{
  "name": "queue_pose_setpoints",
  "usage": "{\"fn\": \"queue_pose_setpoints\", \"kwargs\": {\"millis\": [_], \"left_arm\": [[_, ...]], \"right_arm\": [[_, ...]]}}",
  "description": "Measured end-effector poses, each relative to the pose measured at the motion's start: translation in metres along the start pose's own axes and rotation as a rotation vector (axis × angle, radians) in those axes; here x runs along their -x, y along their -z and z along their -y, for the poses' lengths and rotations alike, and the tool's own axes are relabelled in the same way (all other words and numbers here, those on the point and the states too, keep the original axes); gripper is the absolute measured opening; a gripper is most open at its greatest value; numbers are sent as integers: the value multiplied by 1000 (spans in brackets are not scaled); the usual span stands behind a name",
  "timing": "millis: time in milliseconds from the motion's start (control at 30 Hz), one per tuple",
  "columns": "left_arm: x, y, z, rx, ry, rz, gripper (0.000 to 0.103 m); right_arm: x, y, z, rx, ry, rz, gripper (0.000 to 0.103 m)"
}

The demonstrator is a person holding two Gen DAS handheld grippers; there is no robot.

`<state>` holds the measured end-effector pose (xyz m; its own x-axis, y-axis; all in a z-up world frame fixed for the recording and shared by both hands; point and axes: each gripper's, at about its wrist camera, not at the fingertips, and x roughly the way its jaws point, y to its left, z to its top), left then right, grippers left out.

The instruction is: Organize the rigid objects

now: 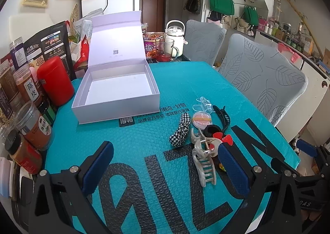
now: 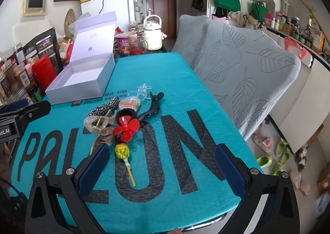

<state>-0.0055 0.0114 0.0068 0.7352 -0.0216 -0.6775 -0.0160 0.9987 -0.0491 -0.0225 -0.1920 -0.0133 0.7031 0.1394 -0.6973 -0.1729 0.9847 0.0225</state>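
Note:
An open white box [image 1: 115, 93] [image 2: 82, 81] with its lid up stands on the teal mat [image 1: 144, 141] [image 2: 175, 110]. A pile of small things lies right of it: a pearly claw clip [image 1: 203, 163] [image 2: 99, 124], a checked scrunchie [image 1: 180, 129] [image 2: 104, 107], a round compact [image 1: 201, 120] [image 2: 129, 103], a black clip [image 1: 223, 117] [image 2: 153, 102], a red propeller [image 1: 223, 138] [image 2: 125, 127], clear clips [image 1: 203, 103] [image 2: 143, 91] and a yellow lollipop [image 2: 122, 152]. My left gripper [image 1: 167, 161] is open, low over the mat beside the claw clip. My right gripper [image 2: 160, 161] is open, the lollipop between its fingers.
Jars [image 1: 31, 128], a red canister [image 1: 55, 81] [image 2: 44, 71] and snack bags line the table's left edge. A white kettle [image 1: 175, 35] [image 2: 152, 33] and a glass mug [image 1: 167, 50] stand behind the box. Grey leaf-patterned chairs [image 1: 262, 77] [image 2: 243, 64] flank the right edge.

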Motion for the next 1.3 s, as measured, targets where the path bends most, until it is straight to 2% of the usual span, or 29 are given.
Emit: {"fn": "queue_pose_setpoints", "kwargs": {"millis": [700,1300], "left_arm": [[1,7,8,-17,36,-17,103],[-8,18,12,-12,32,-45,103]], "right_arm": [[6,0,-2,10,1,13,103],[0,4,0,18,3,3,103]]}}
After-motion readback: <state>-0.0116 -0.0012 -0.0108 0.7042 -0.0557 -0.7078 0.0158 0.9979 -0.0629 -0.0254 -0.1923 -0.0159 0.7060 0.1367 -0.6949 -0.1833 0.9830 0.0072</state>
